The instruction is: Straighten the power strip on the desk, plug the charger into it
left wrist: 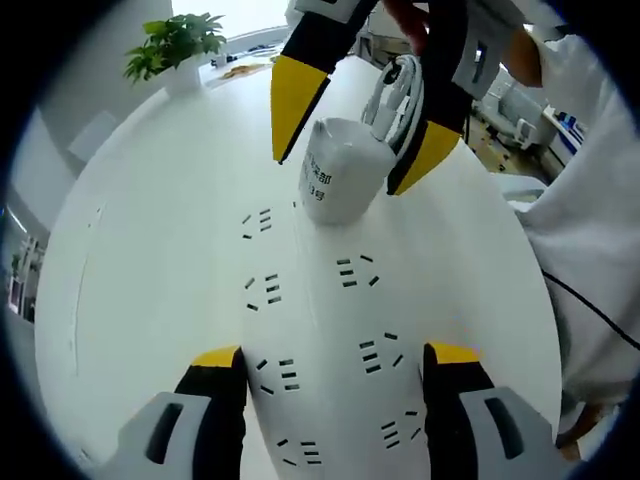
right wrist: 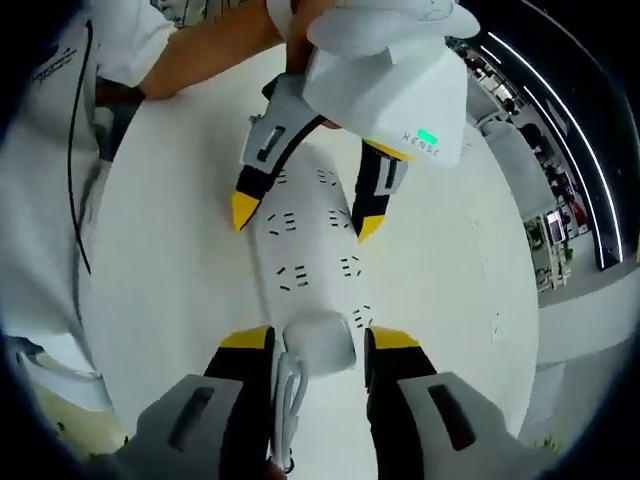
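White charger (left wrist: 340, 178) sits clamped in your right gripper (right wrist: 318, 345) on the power strip (left wrist: 325, 385), which your left gripper (left wrist: 330, 365) straddles, jaws spread, on the desk (left wrist: 150, 250).

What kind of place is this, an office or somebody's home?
Most likely an office or lab workspace. The power strip lies on a broad white desk with a potted plant at its far edge, and the right gripper view shows more desks beyond under a long strip ceiling light.
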A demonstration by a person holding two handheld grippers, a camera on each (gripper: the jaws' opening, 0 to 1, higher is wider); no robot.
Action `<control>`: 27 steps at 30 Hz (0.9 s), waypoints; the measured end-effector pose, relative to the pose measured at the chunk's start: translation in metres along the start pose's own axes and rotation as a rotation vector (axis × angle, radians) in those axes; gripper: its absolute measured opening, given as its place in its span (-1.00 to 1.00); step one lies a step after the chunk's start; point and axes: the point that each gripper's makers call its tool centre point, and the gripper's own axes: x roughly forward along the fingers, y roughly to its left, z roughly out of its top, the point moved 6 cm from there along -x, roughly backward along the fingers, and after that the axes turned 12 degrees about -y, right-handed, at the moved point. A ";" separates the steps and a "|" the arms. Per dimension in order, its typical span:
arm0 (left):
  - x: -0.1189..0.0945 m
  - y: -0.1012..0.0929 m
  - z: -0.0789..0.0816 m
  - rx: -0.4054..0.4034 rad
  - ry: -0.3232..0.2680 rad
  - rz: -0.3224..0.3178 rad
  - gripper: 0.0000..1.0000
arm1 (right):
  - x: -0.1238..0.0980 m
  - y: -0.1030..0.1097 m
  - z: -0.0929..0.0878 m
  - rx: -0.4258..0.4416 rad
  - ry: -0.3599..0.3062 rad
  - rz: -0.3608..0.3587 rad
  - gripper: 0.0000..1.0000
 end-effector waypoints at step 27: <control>0.001 0.001 0.000 0.019 0.002 -0.006 0.47 | 0.007 -0.002 0.003 -0.074 0.097 0.043 -0.52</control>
